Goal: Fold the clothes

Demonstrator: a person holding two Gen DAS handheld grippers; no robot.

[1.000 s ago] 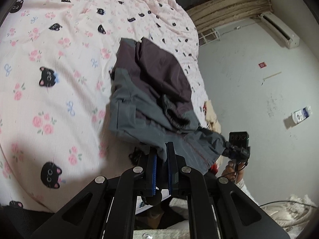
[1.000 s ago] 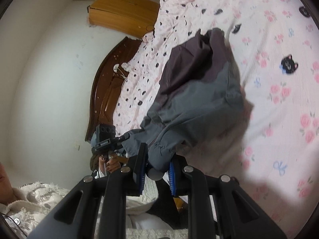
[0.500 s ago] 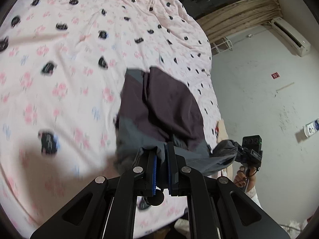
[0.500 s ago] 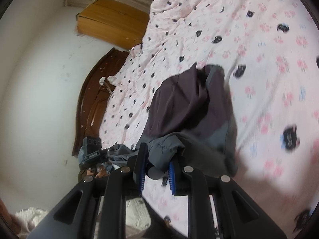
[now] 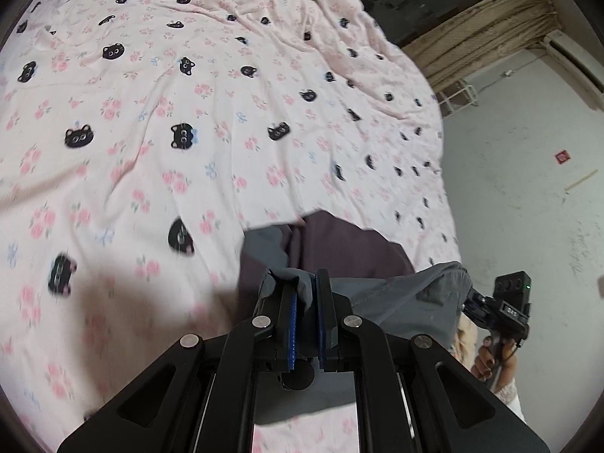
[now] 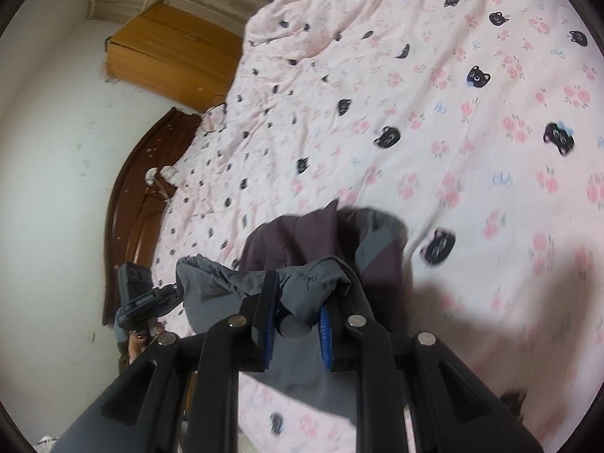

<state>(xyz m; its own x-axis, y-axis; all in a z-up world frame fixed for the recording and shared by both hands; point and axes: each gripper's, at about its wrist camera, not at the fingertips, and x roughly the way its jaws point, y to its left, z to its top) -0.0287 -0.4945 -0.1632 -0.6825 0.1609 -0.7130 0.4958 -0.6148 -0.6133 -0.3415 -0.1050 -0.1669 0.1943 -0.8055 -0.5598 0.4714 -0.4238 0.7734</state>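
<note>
**Garment stretched between two grippers over the bed**

The grey and dark purple garment [image 5: 381,294] hangs between both grippers above the pink cat-print bedsheet [image 5: 188,151]. The left gripper [image 5: 306,294] pinches one grey edge; the right gripper [image 6: 302,298] clamps a bunched edge.

Grey and dark purple garment [image 5: 339,249], lower centre of frame

It hangs stretched by its gathered grey edge (waistband, perhaps), purple part trailing onto the pink bedsheet [image 5: 188,113].
</note>
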